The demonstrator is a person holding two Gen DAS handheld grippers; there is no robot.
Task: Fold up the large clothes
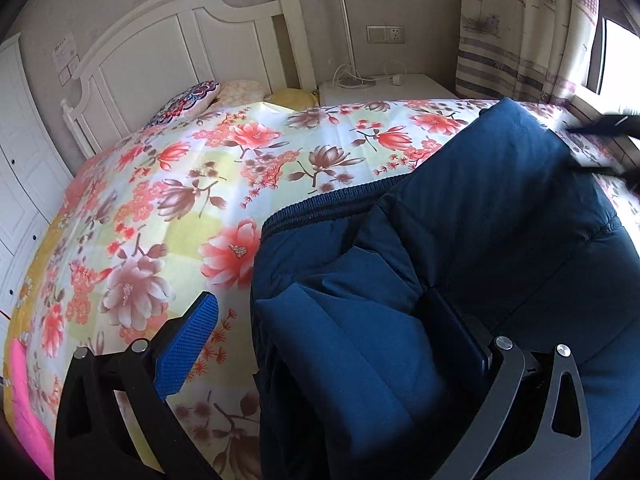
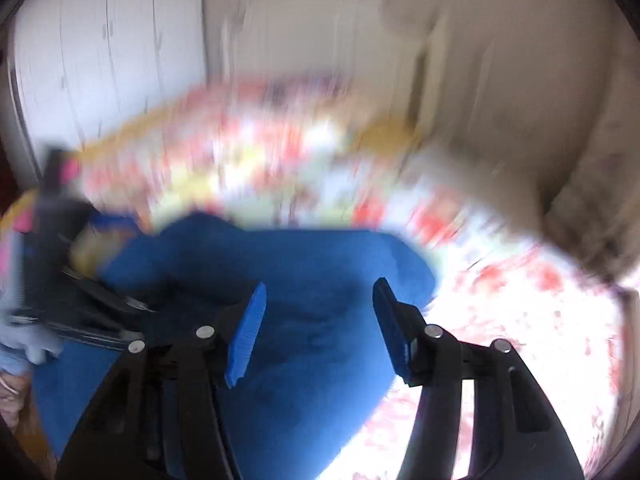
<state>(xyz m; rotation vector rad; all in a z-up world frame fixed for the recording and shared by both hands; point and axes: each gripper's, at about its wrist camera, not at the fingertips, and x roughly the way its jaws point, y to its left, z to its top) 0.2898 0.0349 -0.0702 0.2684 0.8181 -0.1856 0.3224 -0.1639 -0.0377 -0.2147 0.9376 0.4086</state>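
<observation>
Left wrist view: left tool (image 1: 332,320) gapes around padded navy jacket (image 1: 500,216) on bed (image 1: 192,184), right tool (image 2: 320,328) open, empty; soft, bulky, grab ribbed hem (image 1: 320,204).

Home bedroom: floral-covered bed (image 1: 192,184), white headboard (image 1: 168,40).

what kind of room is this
A bedroom, most likely: a bed with a floral sheet and white headboard, pillows at its head, and a nightstand beside it.
</observation>
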